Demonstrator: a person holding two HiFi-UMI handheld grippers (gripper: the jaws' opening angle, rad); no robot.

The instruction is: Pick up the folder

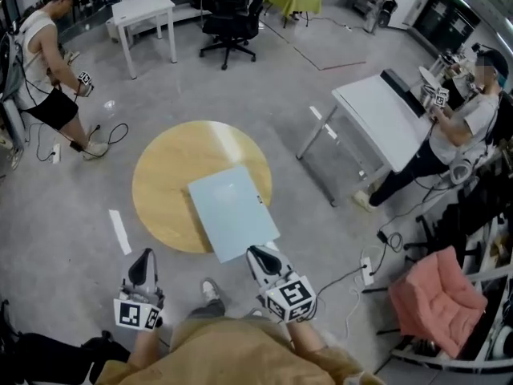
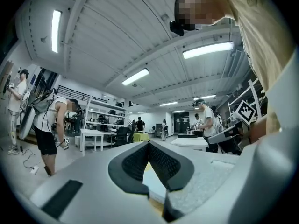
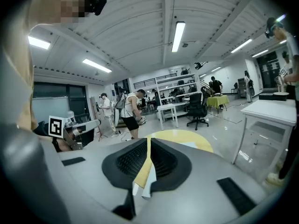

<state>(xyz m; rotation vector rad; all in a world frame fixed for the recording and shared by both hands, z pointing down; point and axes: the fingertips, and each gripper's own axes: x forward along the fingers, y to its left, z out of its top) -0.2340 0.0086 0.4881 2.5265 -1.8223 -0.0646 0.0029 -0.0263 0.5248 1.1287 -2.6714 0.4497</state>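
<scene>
A pale blue folder (image 1: pixel 232 211) lies flat on a round yellow table (image 1: pixel 168 175), with its near end past the table's near rim. My right gripper (image 1: pixel 253 252) is at the folder's near edge, jaws shut, and I see nothing held between them. My left gripper (image 1: pixel 144 255) hovers over the floor left of the folder, short of the table, and looks shut. In the right gripper view the gripper (image 3: pixel 148 139) points at the yellow table (image 3: pixel 187 136) and the folder (image 3: pixel 198 145). In the left gripper view the gripper (image 2: pixel 148 143) has its pads meeting, with the folder (image 2: pixel 152 183) showing below them.
A white table (image 1: pixel 385 115) stands at the right with a person (image 1: pixel 457 127) at it. Another person (image 1: pixel 44 62) stands at the far left. A small white table (image 1: pixel 144 10) and an office chair (image 1: pixel 232 10) are at the back. A pink cushioned seat (image 1: pixel 437 299) and floor cables (image 1: pixel 367 269) lie at the near right.
</scene>
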